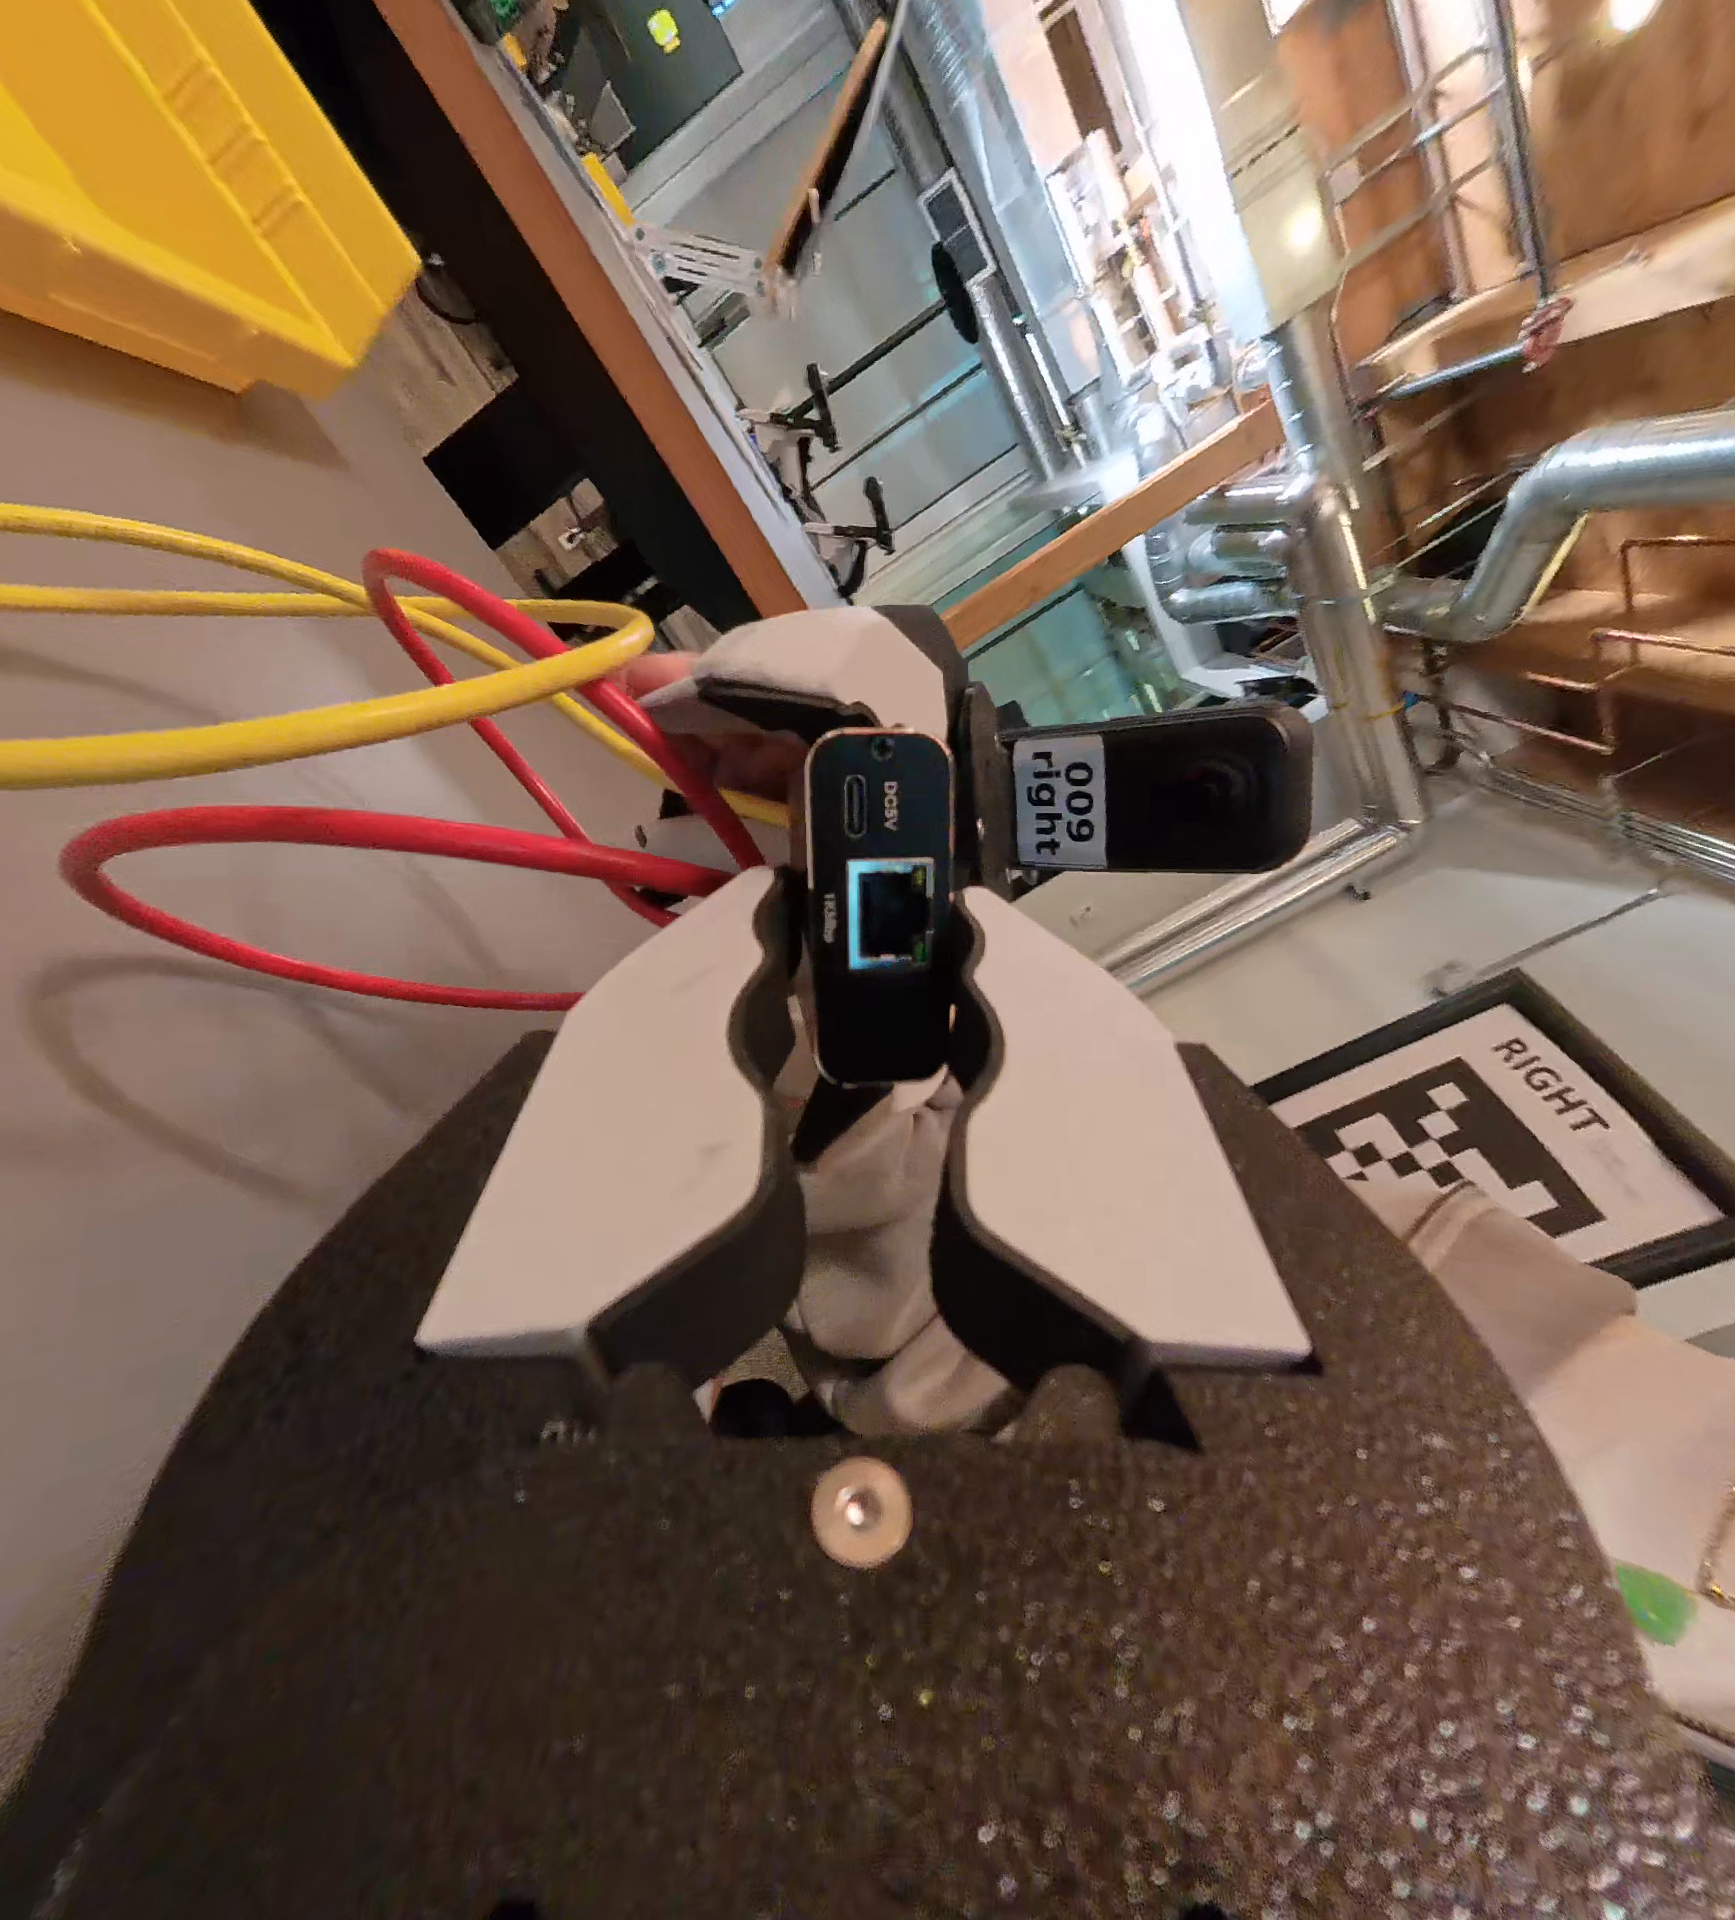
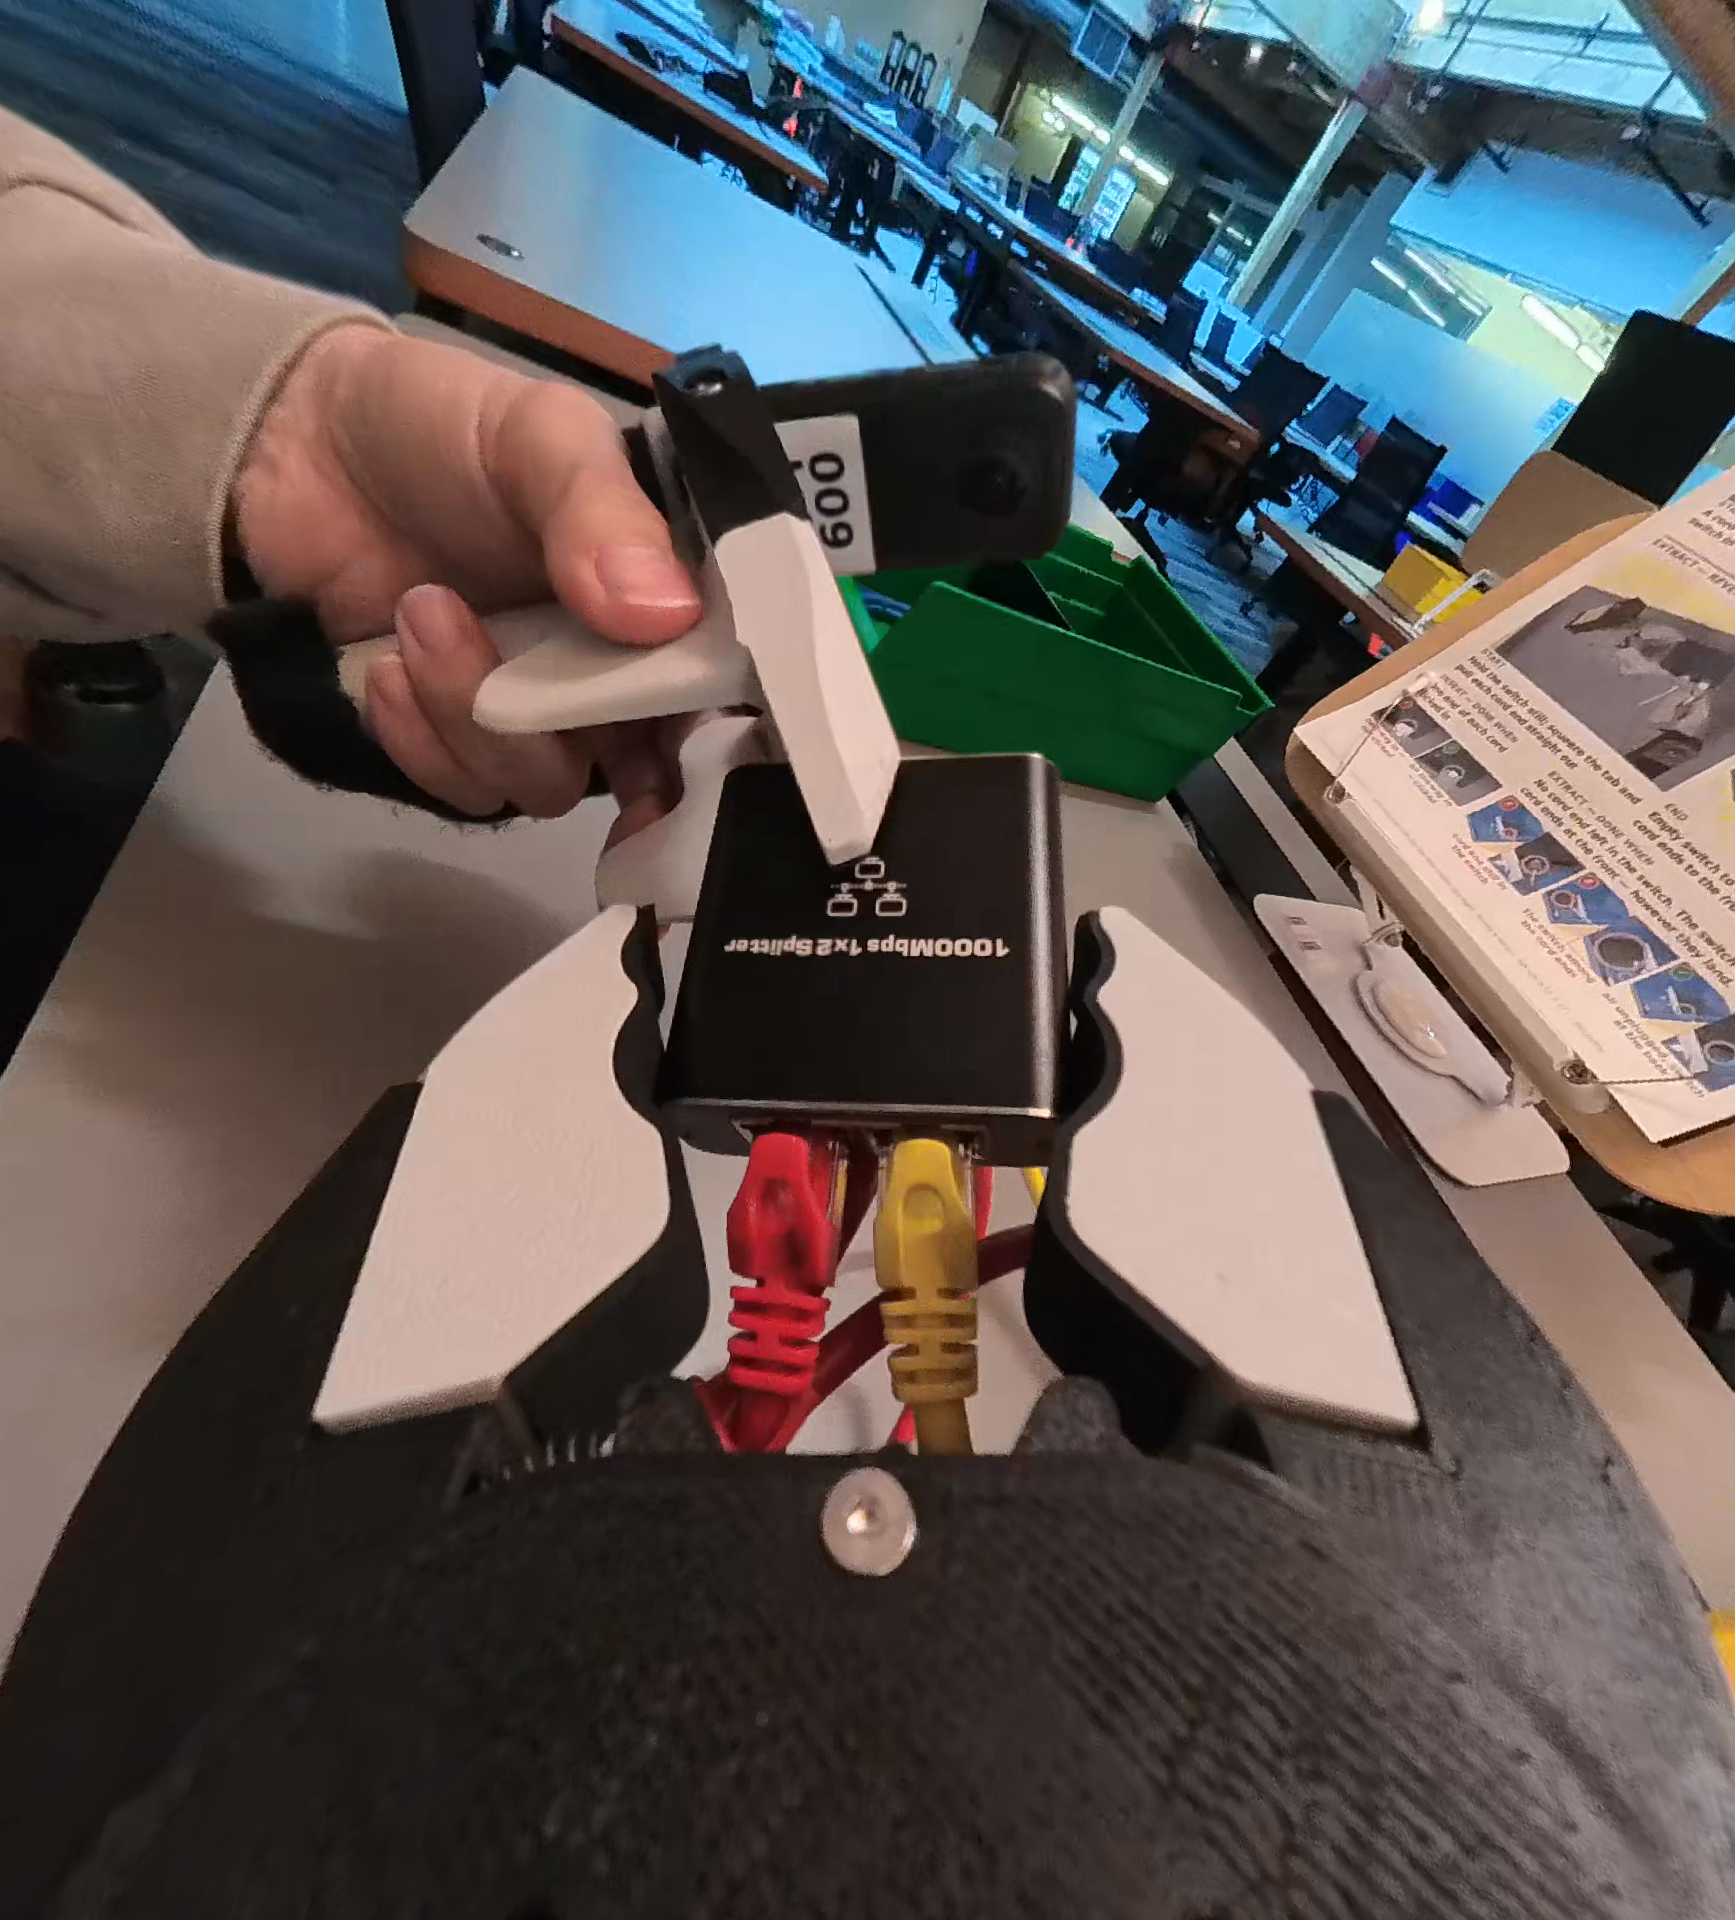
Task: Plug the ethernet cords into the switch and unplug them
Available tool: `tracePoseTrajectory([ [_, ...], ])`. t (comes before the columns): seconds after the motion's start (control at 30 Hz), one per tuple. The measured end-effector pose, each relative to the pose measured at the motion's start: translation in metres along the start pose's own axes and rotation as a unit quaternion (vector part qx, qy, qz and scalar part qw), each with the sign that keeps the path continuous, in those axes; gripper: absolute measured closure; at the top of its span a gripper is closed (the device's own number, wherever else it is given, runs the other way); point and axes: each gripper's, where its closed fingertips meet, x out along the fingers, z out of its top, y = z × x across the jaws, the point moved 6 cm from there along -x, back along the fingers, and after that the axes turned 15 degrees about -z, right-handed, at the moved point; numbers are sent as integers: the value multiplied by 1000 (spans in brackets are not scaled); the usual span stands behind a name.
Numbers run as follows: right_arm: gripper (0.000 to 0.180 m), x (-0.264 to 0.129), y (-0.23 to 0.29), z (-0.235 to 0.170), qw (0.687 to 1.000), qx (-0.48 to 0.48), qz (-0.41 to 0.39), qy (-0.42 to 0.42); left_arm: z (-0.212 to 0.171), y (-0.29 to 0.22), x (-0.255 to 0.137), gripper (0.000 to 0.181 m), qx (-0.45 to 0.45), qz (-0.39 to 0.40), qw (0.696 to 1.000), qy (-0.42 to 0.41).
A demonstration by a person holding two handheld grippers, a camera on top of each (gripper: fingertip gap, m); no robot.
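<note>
Left wrist view: the left gripper (image 1: 868,971) is pinching the switch (image 1: 878,904), a small black box held end-on between the two fingertips. The end facing the camera carries one empty ethernet port and a smaller power port above it. The red cord (image 1: 343,842) and the yellow cord (image 1: 271,727) loop across the grey table (image 1: 115,1091) on the left and run in behind the switch. Just beyond the switch, the right gripper (image 1: 769,717) approaches from the far side, with its black camera (image 1: 1185,800) extending to the right. A yellow bin (image 1: 115,177) sits at the upper left. A black-and-white marker card (image 1: 1497,1132) lies at the right.

Right wrist view: the right gripper (image 2: 868,1023) is spread; its fingers flank the near end of the switch (image 2: 873,956), and contact with the sides cannot be determined. The red plug (image 2: 780,1257) and the yellow plug (image 2: 930,1268) are both seated in the two near ports, red on the left, yellow on the right, with their cords dropping between the fingers. The left gripper (image 2: 738,831), held by a person's hand (image 2: 447,561), grips the far end of the switch from above and below; one white finger lies on the top face. A green bin (image 2: 1050,665) stands farther back. An instruction sheet on a board (image 2: 1590,831) stands at the right.
</note>
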Motion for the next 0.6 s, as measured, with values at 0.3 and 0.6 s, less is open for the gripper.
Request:
tracePoseTrajectory([
  [0.3, 103, -8, -3, 2, 995, 59, 47, -61, 14, -24, -10, 126, 120, 24, 992, 43],
  [0.6, 103, -20, -12, 1, 994, 78, 56, -42, 64, -76, -131, 130, 346, 341, 861, 150],
])
